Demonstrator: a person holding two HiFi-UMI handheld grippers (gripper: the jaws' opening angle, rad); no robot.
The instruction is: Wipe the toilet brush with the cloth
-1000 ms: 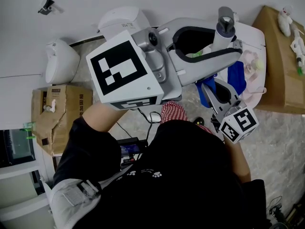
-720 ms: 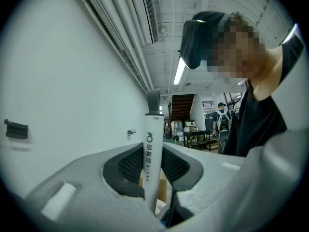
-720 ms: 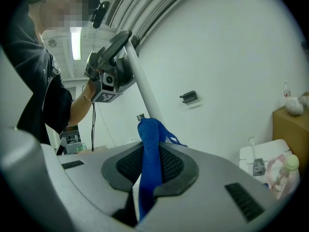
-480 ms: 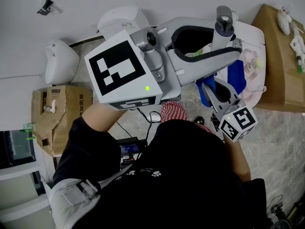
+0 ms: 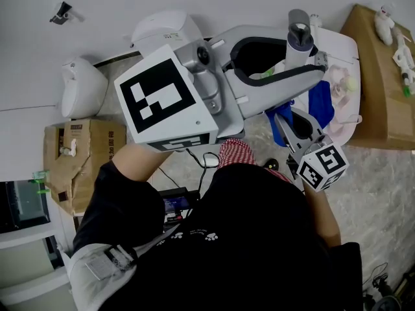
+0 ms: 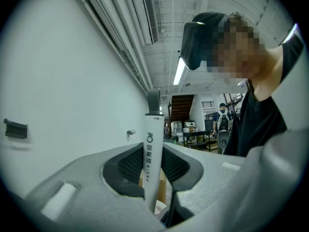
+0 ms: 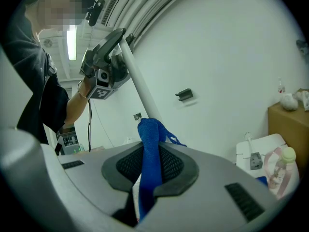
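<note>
toilet brush (image 6: 150, 149) and cloth (image 7: 150, 158), both gripped
We see its white handle, grey cap, upright in left gripper (image 6: 153, 167); blue cloth bunched in right gripper (image 7: 150, 167), top by the shaft

Marbled floor (image 5: 382, 193) carries a cardboard box (image 5: 91, 151); a second box (image 5: 373, 96) stands right.

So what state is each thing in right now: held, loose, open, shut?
Left hand-held gripper: shut on the brush.
Right hand-held gripper: shut on the cloth.
Brush: held by its handle, tilted.
Cloth: bunched, its top end against the brush handle.
Bottle: upright, capped.
</note>
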